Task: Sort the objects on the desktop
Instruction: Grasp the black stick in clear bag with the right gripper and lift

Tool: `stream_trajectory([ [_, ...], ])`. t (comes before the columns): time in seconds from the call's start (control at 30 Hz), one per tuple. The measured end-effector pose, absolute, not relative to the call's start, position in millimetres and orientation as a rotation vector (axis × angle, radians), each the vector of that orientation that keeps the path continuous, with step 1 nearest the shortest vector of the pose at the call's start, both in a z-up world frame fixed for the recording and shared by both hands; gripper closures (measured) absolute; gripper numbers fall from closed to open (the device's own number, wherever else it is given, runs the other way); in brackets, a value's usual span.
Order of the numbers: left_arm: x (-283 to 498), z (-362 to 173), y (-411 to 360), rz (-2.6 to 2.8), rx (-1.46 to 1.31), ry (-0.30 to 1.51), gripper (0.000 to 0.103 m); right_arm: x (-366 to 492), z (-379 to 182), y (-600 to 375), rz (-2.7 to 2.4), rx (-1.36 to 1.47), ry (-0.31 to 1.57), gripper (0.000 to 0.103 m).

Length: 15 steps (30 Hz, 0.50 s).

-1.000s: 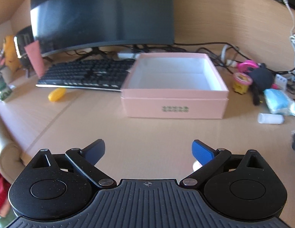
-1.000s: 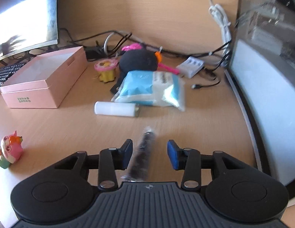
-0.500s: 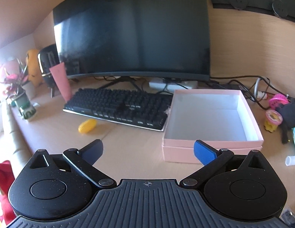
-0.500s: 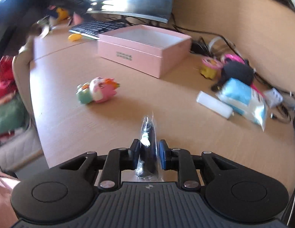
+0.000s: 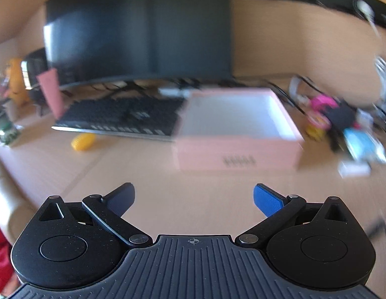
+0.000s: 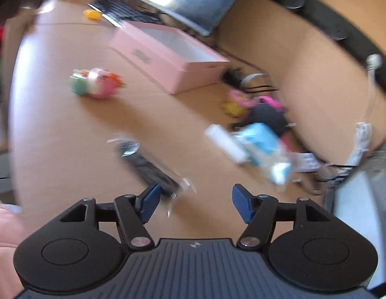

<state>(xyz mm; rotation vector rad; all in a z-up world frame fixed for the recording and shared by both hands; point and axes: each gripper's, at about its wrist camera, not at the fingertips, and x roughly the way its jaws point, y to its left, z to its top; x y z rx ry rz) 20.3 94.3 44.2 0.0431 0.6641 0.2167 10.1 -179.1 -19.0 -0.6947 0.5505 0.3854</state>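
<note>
Wrapped black object point(image 6: 148, 167) on worktop point(image 6: 68, 129), near end beside one pad of opening right hand-held gripper point(image 6: 194, 200), unpinched, short of pink box point(image 6: 168, 57); left hand-held gripper point(image 5: 194, 196) spread, empty; slippery wrapper likely to foil re-grasp.

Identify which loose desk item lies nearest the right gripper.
The black item in a clear wrapper, lying just ahead of the opening right gripper by its left finger. The white tube and pink-green toy lie farther off.
</note>
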Motion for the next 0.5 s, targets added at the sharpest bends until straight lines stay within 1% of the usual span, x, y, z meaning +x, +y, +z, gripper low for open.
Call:
stream_trajectory([
  [0.07, 10, 34, 85, 0.162, 0.051, 0.683, 0.0, 17, -16, -186, 0.36, -0.625, 0.578, 0.037],
  [0.1, 7, 30, 82, 0.134, 0.055, 0.695, 0.0, 20, -12, -190, 0.373, -0.565, 0.601, 0.034],
  [0.17, 2, 24, 77, 0.088, 0.058, 0.718, 0.0, 24, -4, -199, 0.421, -0.428, 0.629, 0.017],
  [0.23, 0, 18, 72, 0.057, 0.049, 0.738, 0.0, 24, 0, -201, 0.459, -0.349, 0.638, 0.013],
  [0.33, -1, 9, 64, 0.022, 0.053, 0.768, 0.0, 23, 0, -196, 0.489, -0.31, 0.647, 0.013],
  [0.5, 8, -6, 48, -0.043, 0.082, 0.787, 0.0, 24, -6, -187, 0.496, -0.326, 0.644, 0.011],
])
